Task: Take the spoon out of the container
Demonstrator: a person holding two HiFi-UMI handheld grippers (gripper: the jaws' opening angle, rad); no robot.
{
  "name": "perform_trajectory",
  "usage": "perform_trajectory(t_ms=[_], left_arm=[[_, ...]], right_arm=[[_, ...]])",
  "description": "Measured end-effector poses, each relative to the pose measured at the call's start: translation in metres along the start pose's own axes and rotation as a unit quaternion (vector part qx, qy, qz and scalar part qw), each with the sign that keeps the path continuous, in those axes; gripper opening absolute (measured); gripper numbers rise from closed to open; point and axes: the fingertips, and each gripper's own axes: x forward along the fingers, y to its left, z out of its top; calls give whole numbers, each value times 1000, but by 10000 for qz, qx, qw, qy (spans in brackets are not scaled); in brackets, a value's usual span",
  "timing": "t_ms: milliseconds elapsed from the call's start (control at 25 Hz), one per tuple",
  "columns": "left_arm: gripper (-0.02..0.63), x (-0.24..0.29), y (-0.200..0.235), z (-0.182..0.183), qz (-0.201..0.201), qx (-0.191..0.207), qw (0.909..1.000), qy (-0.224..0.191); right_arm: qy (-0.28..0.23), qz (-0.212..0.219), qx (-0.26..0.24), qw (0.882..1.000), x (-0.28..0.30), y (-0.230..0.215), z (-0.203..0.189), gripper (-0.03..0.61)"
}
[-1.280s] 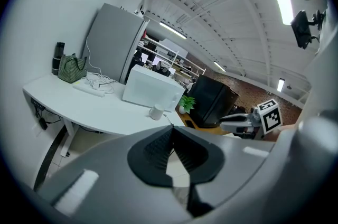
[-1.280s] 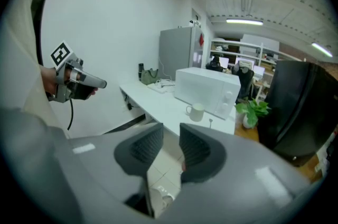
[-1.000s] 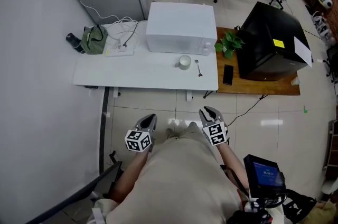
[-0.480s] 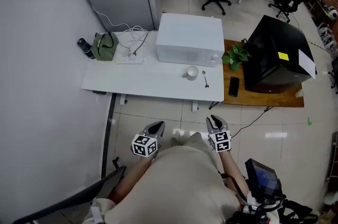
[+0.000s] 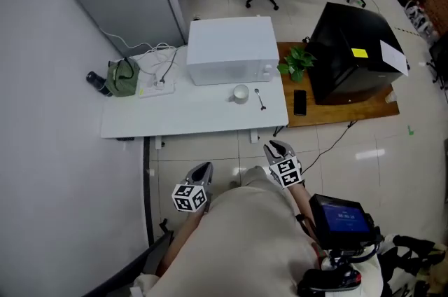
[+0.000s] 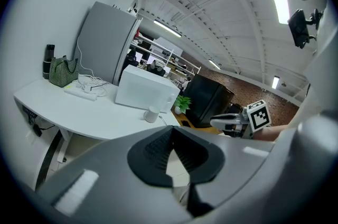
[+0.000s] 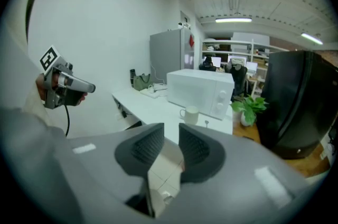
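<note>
On table [image 5: 182, 117]: microwave [image 5: 229, 50] at back, cup [image 5: 241, 93] in front, spoon [image 5: 260, 99] just R of cup.

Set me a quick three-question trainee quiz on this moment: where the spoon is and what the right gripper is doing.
1. True or false: the spoon stands inside the cup.
2. What does the right gripper hold? A: the spoon. B: the cup. C: nothing.
3. Fill in: the cup stands on the white table, just in front of the white ___.

Key
1. False: the spoon lies flat on the table beside the cup.
2. C: its jaws stand slightly apart, with only floor showing between them.
3. microwave.
</note>
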Motion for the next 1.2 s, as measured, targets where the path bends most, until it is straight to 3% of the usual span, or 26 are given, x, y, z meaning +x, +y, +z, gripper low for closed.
perform_trajectory(t_ms=[400, 520, 1200], left_arm=[[0, 0, 13, 5, 129, -107, 9998, 123], [0, 4, 11, 2, 113, -86, 9997, 177], [0, 10, 14, -6, 102, 1, 9992, 377]], right_arm=[[144, 90, -497, 9986, 26, -12, 37, 77], [223, 128, -682, 9973, 29, -5, 34, 26], [440, 36, -661, 9968, 33, -13, 13, 14]])
